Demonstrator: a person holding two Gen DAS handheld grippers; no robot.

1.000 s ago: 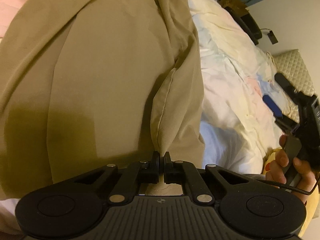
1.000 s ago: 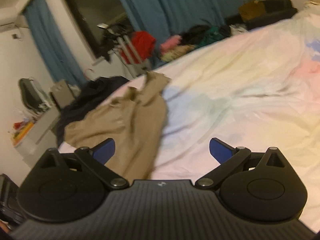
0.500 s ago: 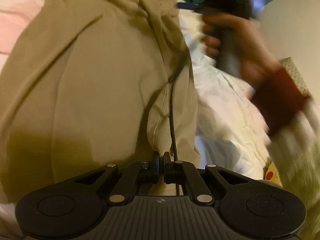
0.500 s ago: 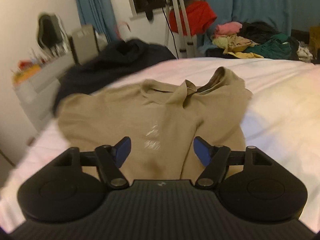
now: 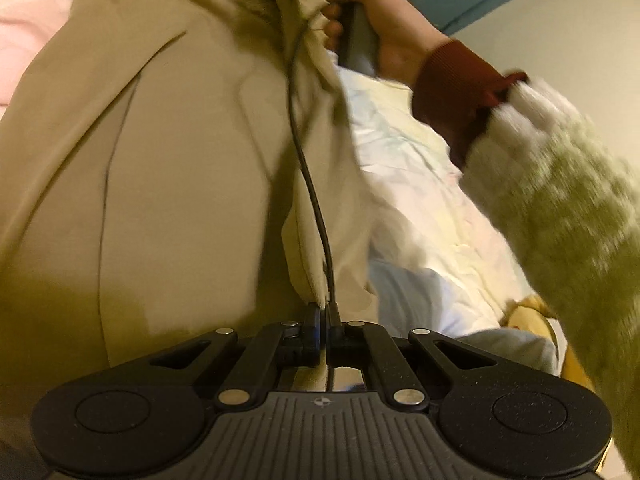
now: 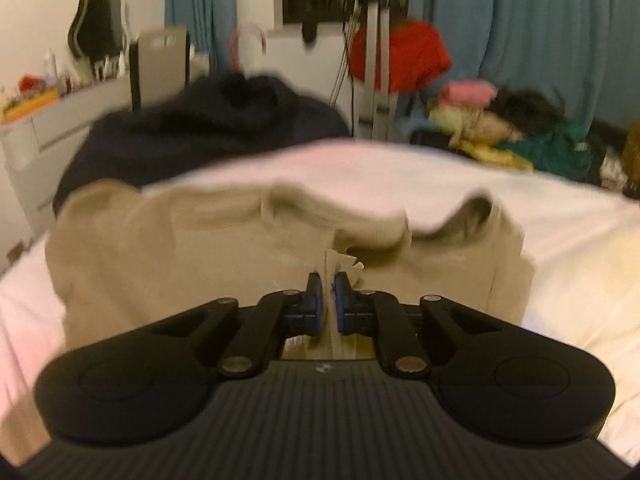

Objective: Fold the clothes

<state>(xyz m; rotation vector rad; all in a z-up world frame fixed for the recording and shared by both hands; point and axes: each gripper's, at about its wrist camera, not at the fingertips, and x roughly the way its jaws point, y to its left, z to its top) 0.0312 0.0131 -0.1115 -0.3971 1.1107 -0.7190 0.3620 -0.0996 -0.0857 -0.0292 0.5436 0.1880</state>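
I find no text, label, brand or number that I can read in either view. The only marking I see is a small round crosshair sign on the ribbed body of each gripper, just behind its fingers: one on the left gripper point(image 5: 323, 307) in the left wrist view and one on the right gripper point(image 6: 327, 283) in the right wrist view, where it is fainter. A pale tag on the tan shirt point(image 6: 248, 252) sticks up beside the right gripper's fingers, too blurred to tell any print.
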